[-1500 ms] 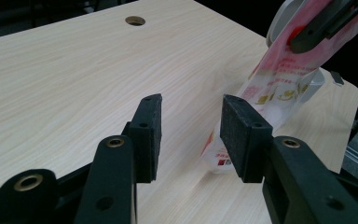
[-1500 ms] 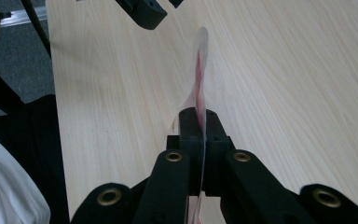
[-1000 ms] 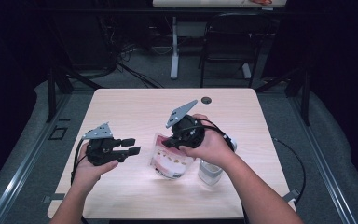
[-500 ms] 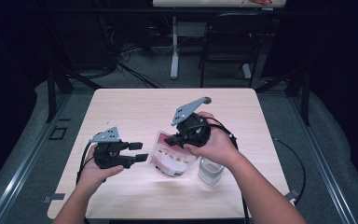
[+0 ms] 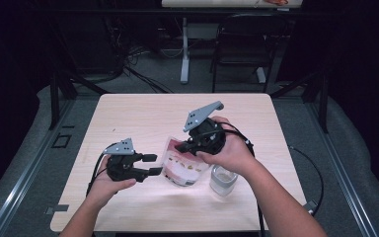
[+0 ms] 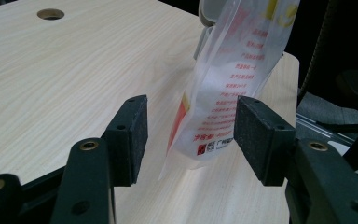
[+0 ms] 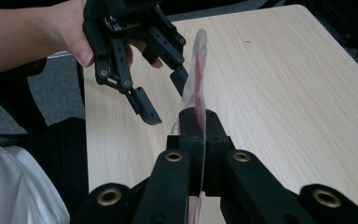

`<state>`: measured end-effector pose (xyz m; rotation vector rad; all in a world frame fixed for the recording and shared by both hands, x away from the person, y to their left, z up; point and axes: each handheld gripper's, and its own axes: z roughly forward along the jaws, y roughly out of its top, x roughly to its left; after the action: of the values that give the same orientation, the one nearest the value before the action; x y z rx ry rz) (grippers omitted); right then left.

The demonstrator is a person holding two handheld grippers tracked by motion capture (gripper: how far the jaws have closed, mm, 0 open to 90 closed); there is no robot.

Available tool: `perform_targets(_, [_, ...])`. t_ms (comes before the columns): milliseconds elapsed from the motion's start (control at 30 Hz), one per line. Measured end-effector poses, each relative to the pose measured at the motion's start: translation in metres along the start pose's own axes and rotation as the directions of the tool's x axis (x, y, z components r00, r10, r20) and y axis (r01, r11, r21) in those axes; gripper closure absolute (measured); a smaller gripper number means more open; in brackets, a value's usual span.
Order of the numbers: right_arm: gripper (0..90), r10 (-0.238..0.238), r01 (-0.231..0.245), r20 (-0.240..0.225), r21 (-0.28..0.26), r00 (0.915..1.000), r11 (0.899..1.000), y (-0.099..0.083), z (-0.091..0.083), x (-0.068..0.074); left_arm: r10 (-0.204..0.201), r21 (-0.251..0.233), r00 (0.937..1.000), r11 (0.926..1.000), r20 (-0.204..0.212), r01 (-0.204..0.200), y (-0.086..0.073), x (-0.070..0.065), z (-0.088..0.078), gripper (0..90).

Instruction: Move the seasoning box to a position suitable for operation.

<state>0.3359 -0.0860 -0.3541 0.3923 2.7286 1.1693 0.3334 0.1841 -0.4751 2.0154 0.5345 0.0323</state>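
Above the table we hold the pouch clamped in our right gripper, while our left gripper, jaws just opened and straddling its edge, must next close.

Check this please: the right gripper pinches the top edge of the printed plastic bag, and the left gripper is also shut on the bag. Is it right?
Not quite. The right gripper does pinch the printed plastic bag, but the left gripper is not shut on it. In the left gripper view its jaws, which have just been opening, stand wide apart with the bag between them, pads clear of it.
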Motion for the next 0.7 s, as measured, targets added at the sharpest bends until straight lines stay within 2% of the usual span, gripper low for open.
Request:
perform_targets(100, [90.0, 0.001, -0.001, -0.003, -0.003, 1.0, 1.0, 0.001, -0.001, 0.001, -0.012, 0.003, 0.9998, 0.9999, 0.017, 0.012, -0.001, 0.0, 0.004, 41.8])
perform_targets(267, [90.0, -0.012, 0.012, -0.009, -0.001, 0.9999, 1.0, 0.003, -0.001, 0.001, 0.0, 0.009, 0.9995, 1.0, 0.032, 0.0, -0.002, -0.001, 0.009, 39.9])
perform_targets(400, [90.0, -0.013, 0.013, -0.014, -0.006, 0.9998, 1.0, 0.003, -0.001, 0.002, -0.007, 0.009, 0.9988, 0.9999, 0.048, 0.006, -0.004, -0.001, 0.013, 39.4])
perform_targets(600, [90.0, -0.02, 0.02, -0.02, -0.001, 0.9996, 1.0, 0.004, -0.001, 0.003, 0.01, 0.034, 0.9987, 0.9993, 0.049, -0.012, -0.006, -0.003, 0.02, 39.7])
perform_targets(700, [90.0, -0.022, 0.022, -0.022, -0.006, 0.9995, 1.0, 0.004, 0.0, 0.003, 0.02, 0.05, 0.9975, 0.9985, 0.068, -0.023, -0.007, -0.004, 0.025, 39.8])
